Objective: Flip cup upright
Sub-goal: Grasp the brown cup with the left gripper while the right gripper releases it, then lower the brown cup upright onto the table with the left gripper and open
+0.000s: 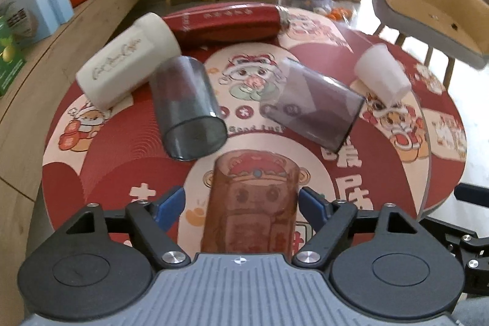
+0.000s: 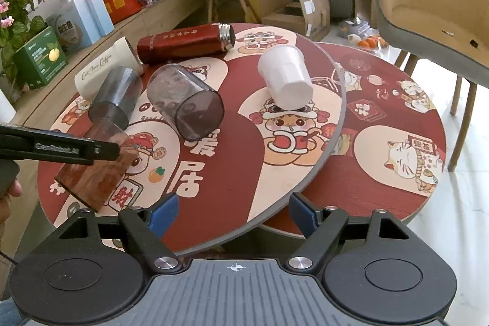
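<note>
amber cup (image 1: 252,203): lying down between the spread left gripper (image 1: 241,203) fingers, not grabbed yet
right gripper (image 2: 233,213): spread wide, holding nothing
progress: every cup on its side

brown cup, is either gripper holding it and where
Neither holds it. The left gripper is open, its fingers astride the brown cup with gaps. The right gripper is open and empty.

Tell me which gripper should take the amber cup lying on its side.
Left. The left gripper is open with the amber cup already between its fingers. The right gripper is open over the table edge, away from that cup.
</note>
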`<state>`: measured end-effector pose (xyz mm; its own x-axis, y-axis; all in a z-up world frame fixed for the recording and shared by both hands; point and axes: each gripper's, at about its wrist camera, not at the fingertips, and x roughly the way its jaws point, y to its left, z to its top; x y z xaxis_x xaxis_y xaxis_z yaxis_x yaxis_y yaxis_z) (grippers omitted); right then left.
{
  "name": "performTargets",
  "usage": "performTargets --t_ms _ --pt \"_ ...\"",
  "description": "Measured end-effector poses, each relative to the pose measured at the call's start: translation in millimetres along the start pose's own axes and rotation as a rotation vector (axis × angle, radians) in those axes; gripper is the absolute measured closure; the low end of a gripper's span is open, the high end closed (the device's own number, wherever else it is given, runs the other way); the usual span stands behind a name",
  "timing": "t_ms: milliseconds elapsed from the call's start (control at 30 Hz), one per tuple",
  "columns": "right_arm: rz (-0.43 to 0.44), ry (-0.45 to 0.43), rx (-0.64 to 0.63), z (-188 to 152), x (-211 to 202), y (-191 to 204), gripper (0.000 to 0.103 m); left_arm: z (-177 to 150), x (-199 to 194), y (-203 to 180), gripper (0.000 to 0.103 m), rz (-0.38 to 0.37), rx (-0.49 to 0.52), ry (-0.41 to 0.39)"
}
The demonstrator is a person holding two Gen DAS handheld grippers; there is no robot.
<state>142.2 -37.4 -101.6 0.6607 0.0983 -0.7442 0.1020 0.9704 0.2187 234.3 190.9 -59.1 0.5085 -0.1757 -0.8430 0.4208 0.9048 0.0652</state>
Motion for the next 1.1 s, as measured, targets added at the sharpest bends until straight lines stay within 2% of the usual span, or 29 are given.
performTargets --t_ms 67,200,367,433,633,833,1100 --pt "0.003 0.005 -0.001 -0.8 1.6 1.0 0.026 -2.4 4.6 -1.7 0.033 -0.019 0.009 0.018" --pt "0.007 0.008 -0.007 -1.1 1.8 3.4 0.026 -7.0 -3.0 0.6 0.033 -0.02 -0.014 0.01" --pt "0.002 -0.003 -0.004 1.4 -1.0 2.5 0.026 -11.6 -33.1 20.5 0.034 -0.04 -0.087 -0.113" --pt "0.003 -0.002 -0.003 1.4 -0.6 2.3 0.026 -14.7 -40.9 26.3 0.034 -0.042 -0.08 -0.168" --pt "0.018 0.008 -0.018 0.6 0.6 10.5 0.026 -22.1 -35.6 45.3 0.035 -0.011 -0.128 -0.138" --pt "0.018 0.012 -0.022 0.6 1.2 13.3 0.025 -26.9 -43.6 74.5 0.035 -0.002 -0.195 -0.159" --pt "0.027 0.03 -0.025 -1.3 8.2 16.7 0.025 -29.6 -48.3 87.6 0.035 0.043 -0.219 -0.168"
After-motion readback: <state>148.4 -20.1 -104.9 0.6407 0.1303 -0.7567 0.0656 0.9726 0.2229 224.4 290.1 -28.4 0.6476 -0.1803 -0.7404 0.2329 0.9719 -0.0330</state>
